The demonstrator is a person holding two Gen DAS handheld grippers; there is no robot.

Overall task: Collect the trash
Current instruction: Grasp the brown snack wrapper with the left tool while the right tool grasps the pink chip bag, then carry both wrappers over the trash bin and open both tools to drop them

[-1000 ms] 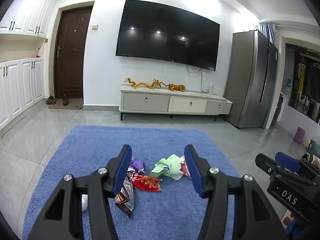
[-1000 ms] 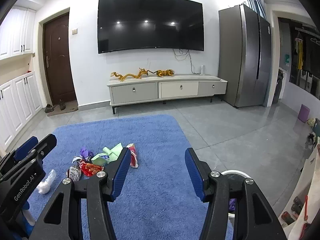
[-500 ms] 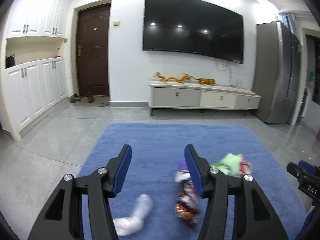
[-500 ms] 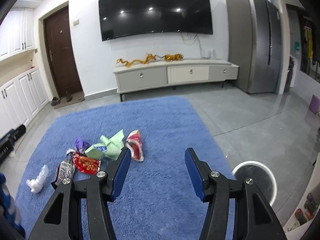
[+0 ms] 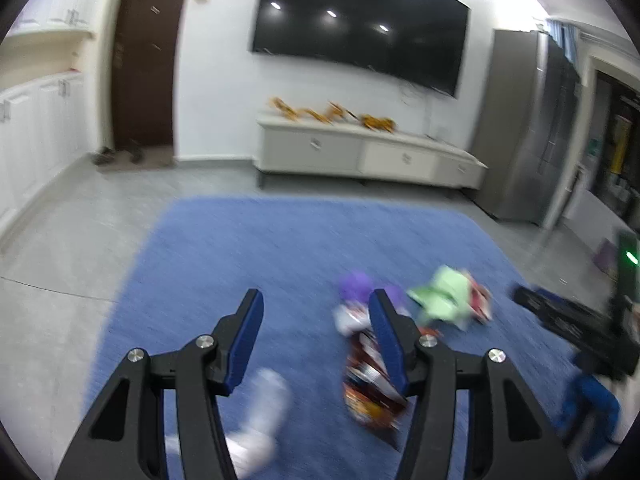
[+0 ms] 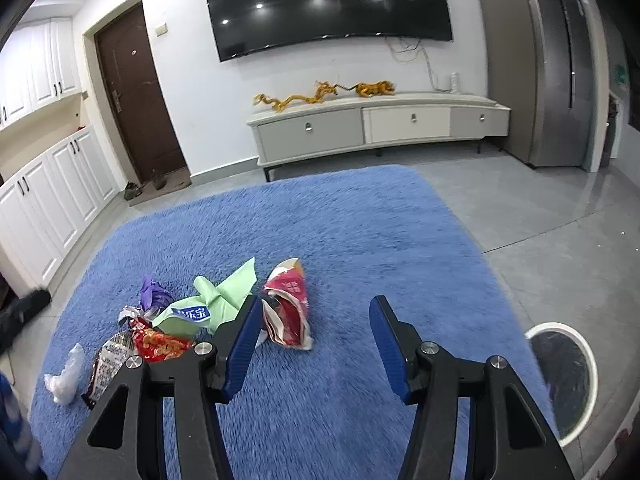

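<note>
Trash lies on a blue rug [image 6: 360, 232]: a red snack bag [image 6: 289, 309], a green wrapper [image 6: 208, 306], a purple wrapper [image 6: 152, 293], a red-orange packet [image 6: 160, 342], a dark striped packet [image 6: 105, 364] and a white plastic wad [image 6: 66, 374]. My right gripper [image 6: 316, 340] is open and empty, just right of the red bag. My left gripper [image 5: 316, 338] is open and empty above the rug; the white wad [image 5: 260, 412] is below it and the dark packet [image 5: 370, 384] is by its right finger. The left view is blurred.
A white-rimmed bin with a dark liner [image 6: 564, 376] stands on the grey floor at the rug's right edge. A low TV cabinet [image 6: 376, 124], a fridge [image 6: 560, 64], white cupboards [image 6: 44, 200] and a brown door [image 6: 136, 96] line the room. The right gripper shows at the right of the left view [image 5: 576, 332].
My right gripper has moved forward and down toward the red bag. My left gripper has swung; the wad and the packets now sit closer under it.
</note>
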